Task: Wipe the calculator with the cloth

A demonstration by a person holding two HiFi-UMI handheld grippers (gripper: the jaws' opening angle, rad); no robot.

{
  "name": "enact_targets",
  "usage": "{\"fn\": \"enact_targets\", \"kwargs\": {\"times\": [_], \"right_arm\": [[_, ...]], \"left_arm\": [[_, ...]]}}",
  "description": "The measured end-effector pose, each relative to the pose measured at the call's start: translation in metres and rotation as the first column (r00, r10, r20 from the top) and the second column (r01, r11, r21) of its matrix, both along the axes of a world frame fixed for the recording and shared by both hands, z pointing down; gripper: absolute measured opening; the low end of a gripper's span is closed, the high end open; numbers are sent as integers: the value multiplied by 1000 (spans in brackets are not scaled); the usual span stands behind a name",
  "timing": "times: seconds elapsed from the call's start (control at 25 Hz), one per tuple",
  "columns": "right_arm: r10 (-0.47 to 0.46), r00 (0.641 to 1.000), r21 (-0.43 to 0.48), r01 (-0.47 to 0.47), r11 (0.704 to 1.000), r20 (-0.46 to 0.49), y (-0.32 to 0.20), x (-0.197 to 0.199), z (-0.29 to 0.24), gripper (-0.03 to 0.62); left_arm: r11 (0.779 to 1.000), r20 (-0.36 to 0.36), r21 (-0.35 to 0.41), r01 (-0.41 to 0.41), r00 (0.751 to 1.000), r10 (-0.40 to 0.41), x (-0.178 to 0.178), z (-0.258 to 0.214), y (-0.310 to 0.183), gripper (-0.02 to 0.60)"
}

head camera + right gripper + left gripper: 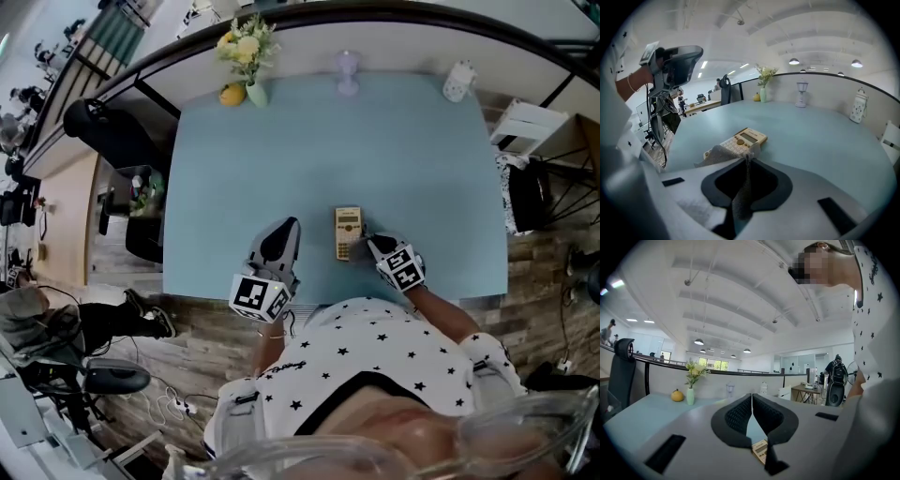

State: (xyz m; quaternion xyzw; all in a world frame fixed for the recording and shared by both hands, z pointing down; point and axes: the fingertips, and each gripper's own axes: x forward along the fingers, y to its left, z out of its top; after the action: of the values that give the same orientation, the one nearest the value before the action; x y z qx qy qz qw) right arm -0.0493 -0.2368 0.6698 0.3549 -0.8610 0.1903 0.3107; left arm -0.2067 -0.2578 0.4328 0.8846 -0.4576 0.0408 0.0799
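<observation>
A cream calculator [348, 232] lies flat near the front edge of the pale blue table [309, 150]; the right gripper view shows the calculator [740, 141] just past my jaws. My right gripper [372, 244] is shut on a grey cloth [717, 154], whose free end drapes over the calculator's near end. My left gripper [285, 234] is held above the table to the calculator's left, shut with nothing in it. Below its closed jaws in the left gripper view, a corner of the calculator [761, 451] peeks out.
Along the far edge stand a vase of yellow flowers [246, 56], a yellow fruit [232, 94], a clear stemmed glass [348, 71] and a white jar [458, 82]. A black office chair [117, 136] sits off the table's left side.
</observation>
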Motion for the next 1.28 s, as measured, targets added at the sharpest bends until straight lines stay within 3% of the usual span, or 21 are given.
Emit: {"fn": "enact_targets", "kwargs": {"times": [0.16,0.32,0.68,1.28], "right_arm": [[99,991,48,-103,994,87,-27,14,-30,35],[183,958,133,-216,967,222,-56,26,-84,35],[164,873,306,-329,893,459,-73,34,-207,34],[129,854,358,-342,869,503,-65,34,-241,29]], "left_arm": [[1000,-6,6,-3,1000,3,1,0,-5,31],[1000,-10,11,-24,1000,24,7,-1,-10,31],[995,-22,30,-91,996,92,33,-8,-19,31],[989,-32,40,-145,989,146,51,-10,-32,31]]}}
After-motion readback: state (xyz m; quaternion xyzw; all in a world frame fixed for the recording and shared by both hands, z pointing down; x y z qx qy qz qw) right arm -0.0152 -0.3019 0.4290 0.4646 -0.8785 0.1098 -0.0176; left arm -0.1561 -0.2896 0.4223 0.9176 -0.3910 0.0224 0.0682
